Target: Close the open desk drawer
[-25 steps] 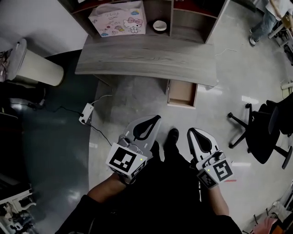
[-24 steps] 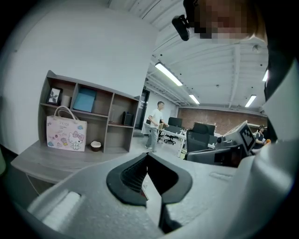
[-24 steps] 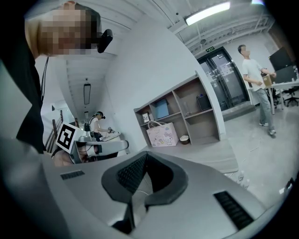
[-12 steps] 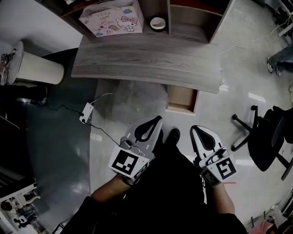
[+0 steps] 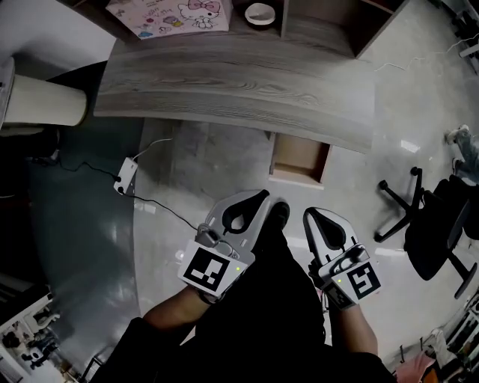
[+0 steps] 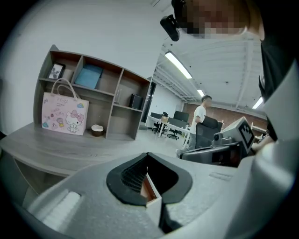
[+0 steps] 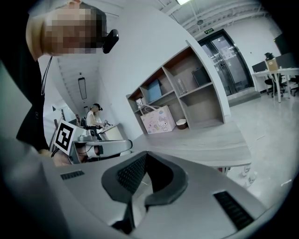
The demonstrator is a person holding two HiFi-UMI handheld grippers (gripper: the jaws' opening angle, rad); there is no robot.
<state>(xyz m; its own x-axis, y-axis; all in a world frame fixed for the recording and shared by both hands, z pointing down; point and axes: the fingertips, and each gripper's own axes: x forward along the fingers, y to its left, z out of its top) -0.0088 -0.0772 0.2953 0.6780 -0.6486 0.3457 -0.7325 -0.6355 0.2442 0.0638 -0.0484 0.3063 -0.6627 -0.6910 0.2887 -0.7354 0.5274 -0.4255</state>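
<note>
The open drawer (image 5: 299, 161) sticks out from under the right part of the grey wooden desk (image 5: 232, 82), its brown inside showing. Both grippers are held low in front of it, over the floor and apart from it. My left gripper (image 5: 261, 195) points toward the drawer's left corner with its jaws shut and empty. My right gripper (image 5: 308, 215) sits a little nearer to me, also shut and empty. In the left gripper view, a corner of the drawer (image 6: 148, 189) shows through the loop behind the closed tips of the left gripper (image 6: 147, 154).
A pink cartoon bag (image 5: 168, 15) and a white bowl (image 5: 260, 13) stand at the desk's back by the shelf unit. A power strip (image 5: 124, 176) with a cable lies on the floor at left. A black office chair (image 5: 434, 224) stands right. My shoe (image 5: 278, 214) is between the grippers.
The desk and drawer have come nearer in the head view. Both grippers have moved forward and lower toward the drawer, still shut. The drawer stays open.
</note>
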